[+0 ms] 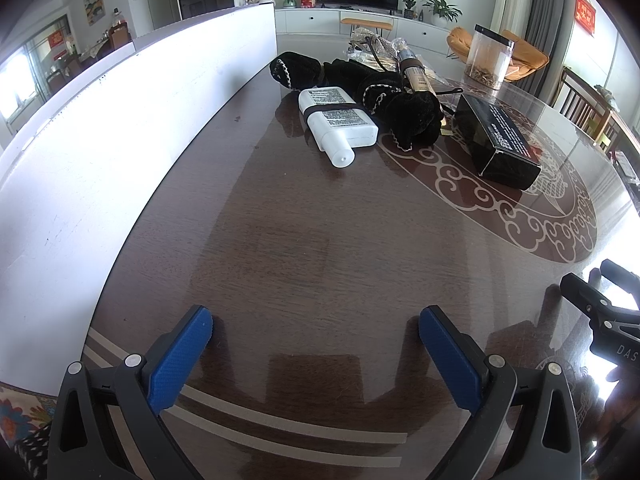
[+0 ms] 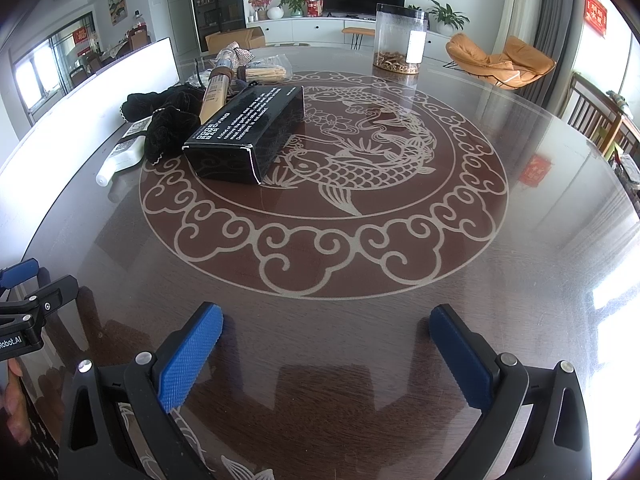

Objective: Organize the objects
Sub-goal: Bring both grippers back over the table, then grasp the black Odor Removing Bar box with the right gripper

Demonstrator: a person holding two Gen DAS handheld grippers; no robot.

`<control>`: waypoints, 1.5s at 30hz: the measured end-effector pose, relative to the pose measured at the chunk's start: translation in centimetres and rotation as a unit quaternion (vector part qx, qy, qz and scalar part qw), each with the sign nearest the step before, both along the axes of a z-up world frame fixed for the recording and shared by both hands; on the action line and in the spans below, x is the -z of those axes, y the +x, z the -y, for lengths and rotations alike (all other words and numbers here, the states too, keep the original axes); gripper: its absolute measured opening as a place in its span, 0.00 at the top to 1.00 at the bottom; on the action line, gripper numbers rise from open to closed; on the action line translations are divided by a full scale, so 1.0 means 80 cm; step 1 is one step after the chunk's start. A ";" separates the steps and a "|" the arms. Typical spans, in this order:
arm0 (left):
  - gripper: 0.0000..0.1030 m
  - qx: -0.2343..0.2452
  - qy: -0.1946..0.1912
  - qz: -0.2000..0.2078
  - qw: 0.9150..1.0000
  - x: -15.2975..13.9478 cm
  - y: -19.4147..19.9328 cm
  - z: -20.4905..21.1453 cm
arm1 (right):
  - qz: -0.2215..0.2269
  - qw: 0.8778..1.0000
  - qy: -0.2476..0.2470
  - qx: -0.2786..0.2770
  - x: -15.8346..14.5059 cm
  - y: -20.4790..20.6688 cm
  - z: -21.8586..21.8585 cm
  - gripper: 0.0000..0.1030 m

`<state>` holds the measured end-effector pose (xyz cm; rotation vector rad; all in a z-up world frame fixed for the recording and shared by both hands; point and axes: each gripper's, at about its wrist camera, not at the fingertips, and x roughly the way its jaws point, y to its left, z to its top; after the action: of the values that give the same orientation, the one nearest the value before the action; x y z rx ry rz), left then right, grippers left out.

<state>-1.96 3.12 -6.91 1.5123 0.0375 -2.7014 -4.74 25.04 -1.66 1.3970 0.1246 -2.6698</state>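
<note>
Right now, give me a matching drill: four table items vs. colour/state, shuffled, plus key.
Column 1:
1. bottle
2. box
3. jar
4. left tool

Column 2:
A. clear, upright, brownish bits at the bottom
B. black, white print, lying on the fish inlay
C. blue pads, open, holding nothing
D. white, on its side, dark band around it

Pairs: 1-D, 2-B, 3-A, 4-C

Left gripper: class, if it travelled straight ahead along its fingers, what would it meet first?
Probably the white bottle; bare table lies before it. The open left gripper holds nothing. Depth is uncertain.
</note>
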 end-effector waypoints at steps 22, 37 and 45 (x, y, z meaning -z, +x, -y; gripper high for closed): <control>0.00 -0.003 0.000 -0.004 1.000 -0.001 0.002 0.000 | 0.052 0.998 -0.010 -0.028 -0.021 -0.186 0.108 0.00; 0.00 -0.004 -0.001 -0.006 1.000 0.000 -0.001 -0.001 | 0.003 1.000 -0.030 0.004 -0.021 -0.099 0.025 0.42; 0.00 -0.004 -0.001 -0.005 1.000 0.000 -0.001 -0.002 | -0.015 0.999 -0.052 0.008 -0.013 -0.037 -0.004 0.13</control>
<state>-2.05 3.24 -6.89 1.4945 0.0408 -2.7023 -7.70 25.37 -0.61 1.3324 -0.0217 -2.6699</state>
